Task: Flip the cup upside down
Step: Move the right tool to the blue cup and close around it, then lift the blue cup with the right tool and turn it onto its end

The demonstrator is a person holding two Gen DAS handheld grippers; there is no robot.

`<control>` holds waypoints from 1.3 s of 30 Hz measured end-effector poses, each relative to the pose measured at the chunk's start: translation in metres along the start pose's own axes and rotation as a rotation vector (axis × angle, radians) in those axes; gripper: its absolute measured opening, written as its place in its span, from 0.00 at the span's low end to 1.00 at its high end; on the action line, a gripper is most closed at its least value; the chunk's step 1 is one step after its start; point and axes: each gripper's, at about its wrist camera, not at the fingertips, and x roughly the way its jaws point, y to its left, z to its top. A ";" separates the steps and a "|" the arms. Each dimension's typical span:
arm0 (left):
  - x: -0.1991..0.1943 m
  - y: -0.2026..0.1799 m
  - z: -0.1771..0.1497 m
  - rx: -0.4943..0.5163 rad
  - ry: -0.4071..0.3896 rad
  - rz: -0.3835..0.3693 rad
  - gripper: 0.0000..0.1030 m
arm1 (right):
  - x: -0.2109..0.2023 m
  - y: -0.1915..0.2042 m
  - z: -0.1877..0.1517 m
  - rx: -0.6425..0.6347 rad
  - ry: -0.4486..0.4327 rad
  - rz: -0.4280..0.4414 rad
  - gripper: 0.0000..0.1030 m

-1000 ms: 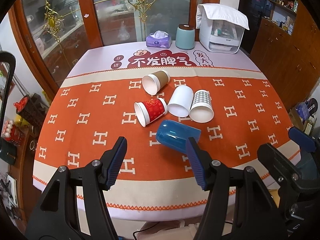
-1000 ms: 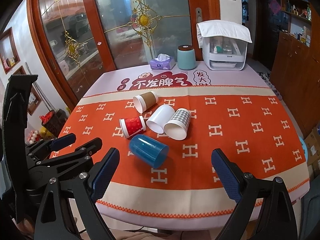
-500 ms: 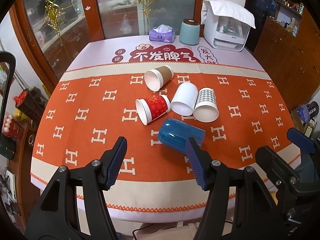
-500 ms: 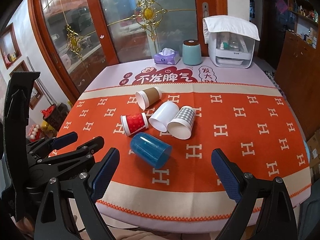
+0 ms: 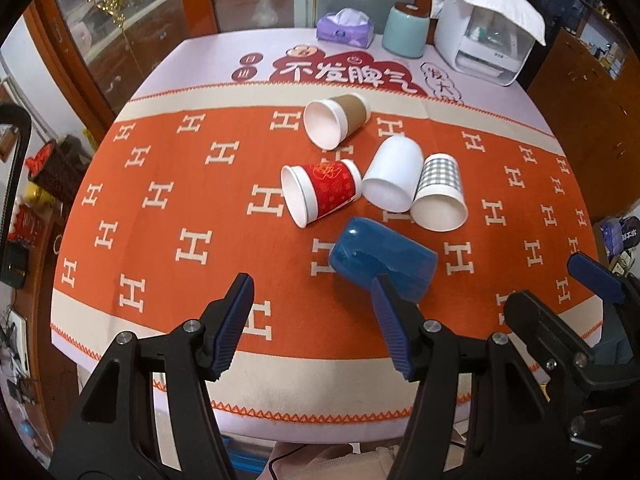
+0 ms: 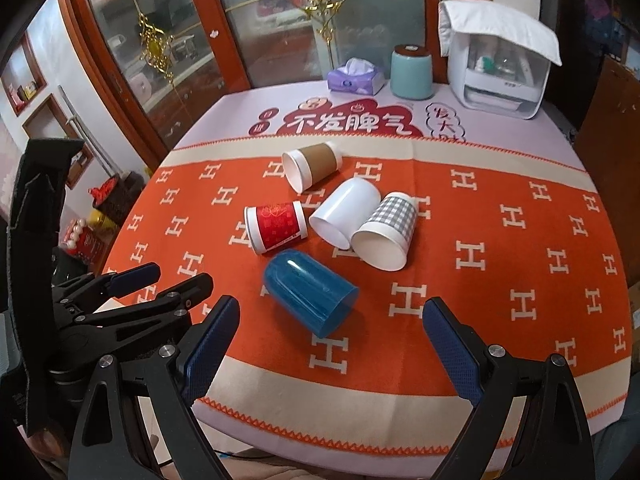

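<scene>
Several cups lie on their sides mid-table: a blue plastic cup (image 5: 382,258) (image 6: 310,292) nearest me, a red paper cup (image 5: 320,192) (image 6: 276,226), a white cup (image 5: 394,174) (image 6: 346,212), a grey checked cup (image 5: 440,192) (image 6: 386,232) and a brown-sleeved cup (image 5: 336,120) (image 6: 312,164). My left gripper (image 5: 312,320) is open and empty above the table's near edge, its right finger just in front of the blue cup. My right gripper (image 6: 332,344) is open and empty, wide apart, just short of the blue cup.
An orange patterned tablecloth (image 6: 500,264) covers the table. At the back stand a purple tissue box (image 6: 356,78), a teal canister (image 6: 412,72) and a white appliance (image 6: 500,68) under a cloth. A glass cabinet stands behind; wooden cupboards are on the right.
Both grippers have moved forward over the table toward the cups, which now look closer. The cups have not moved. Both grippers stay open.
</scene>
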 end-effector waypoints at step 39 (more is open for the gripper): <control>0.106 0.068 -0.043 -0.286 0.254 0.187 0.57 | 0.252 0.052 0.023 -0.414 0.519 0.188 0.65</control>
